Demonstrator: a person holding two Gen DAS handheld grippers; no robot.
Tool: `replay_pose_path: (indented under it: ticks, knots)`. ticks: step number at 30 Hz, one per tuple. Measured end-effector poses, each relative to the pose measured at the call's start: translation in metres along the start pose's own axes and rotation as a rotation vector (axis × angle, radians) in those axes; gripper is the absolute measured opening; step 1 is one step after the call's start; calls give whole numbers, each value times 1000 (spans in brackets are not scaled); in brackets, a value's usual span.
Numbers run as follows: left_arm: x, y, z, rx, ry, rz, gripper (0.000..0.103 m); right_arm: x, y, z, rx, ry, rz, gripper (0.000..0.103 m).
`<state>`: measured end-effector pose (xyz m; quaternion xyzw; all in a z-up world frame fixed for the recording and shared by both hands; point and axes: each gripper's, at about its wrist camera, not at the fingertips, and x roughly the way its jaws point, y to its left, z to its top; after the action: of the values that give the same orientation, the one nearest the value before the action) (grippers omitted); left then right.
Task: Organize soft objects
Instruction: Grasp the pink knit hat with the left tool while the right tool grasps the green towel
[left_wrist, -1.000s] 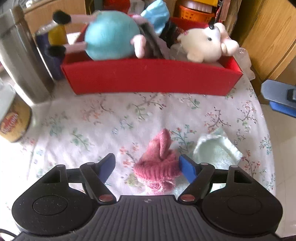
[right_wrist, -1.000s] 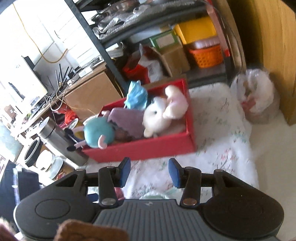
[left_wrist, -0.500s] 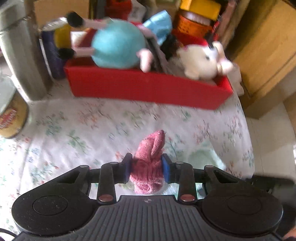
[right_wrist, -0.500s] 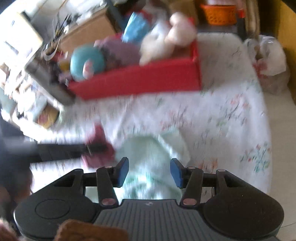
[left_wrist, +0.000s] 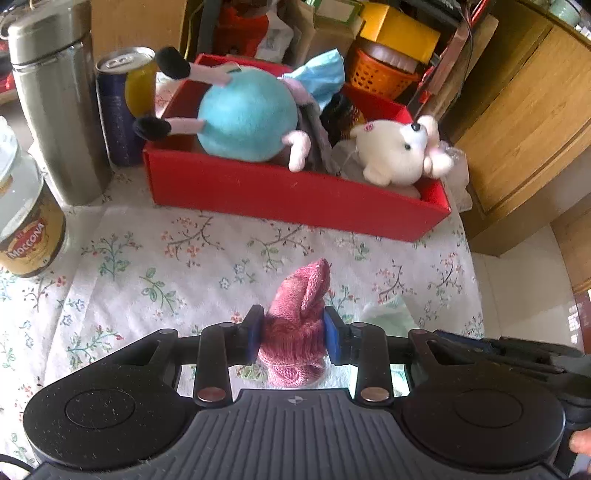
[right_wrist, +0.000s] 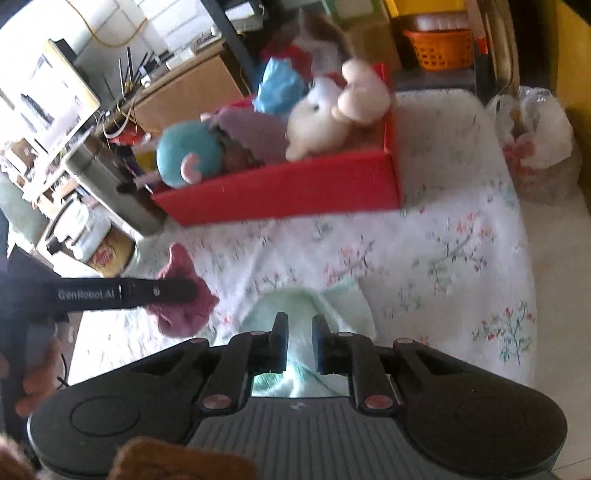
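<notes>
My left gripper (left_wrist: 293, 336) is shut on a pink knitted piece (left_wrist: 299, 306), held just above the floral cloth; it also shows in the right wrist view (right_wrist: 184, 295). My right gripper (right_wrist: 299, 341) is shut on a pale mint soft cloth (right_wrist: 332, 306), whose corner shows in the left wrist view (left_wrist: 386, 312). A red box (left_wrist: 280, 192) at the back of the table holds a teal round plush (left_wrist: 247, 116), a white mouse plush (left_wrist: 397, 153) and a blue cloth (left_wrist: 321, 74).
A steel flask (left_wrist: 51, 99), a drink can (left_wrist: 122, 103) and a Moccona jar (left_wrist: 26, 221) stand at the left. The table's right edge (left_wrist: 469, 258) drops to the floor beside a wooden cabinet (left_wrist: 524, 122). A plastic bag (right_wrist: 535, 136) lies at the far right.
My left gripper closed on the pink knit and lifted it slightly. My right gripper came down from above the box and closed on the mint cloth.
</notes>
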<state>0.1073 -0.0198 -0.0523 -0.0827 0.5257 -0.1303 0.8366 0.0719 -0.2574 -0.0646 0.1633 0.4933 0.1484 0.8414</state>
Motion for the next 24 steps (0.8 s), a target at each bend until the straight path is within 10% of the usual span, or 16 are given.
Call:
replay_pose_path:
  ticks: [10,15,19,24]
  knots:
    - [-6,-3,6,-11,-23,-18,34,10,13,3,-38,30,6,0]
    - [-7,0,6,-4,-21,-16,35,34,48,-4,-208,80,-70,31]
    - [-7,3,5,-9,-14,-8,35,50,39,-6,-256,64,-212,8]
    - [-14,6,7,-17,-33,-25,35,29,17,13,-92,-9,-107,0]
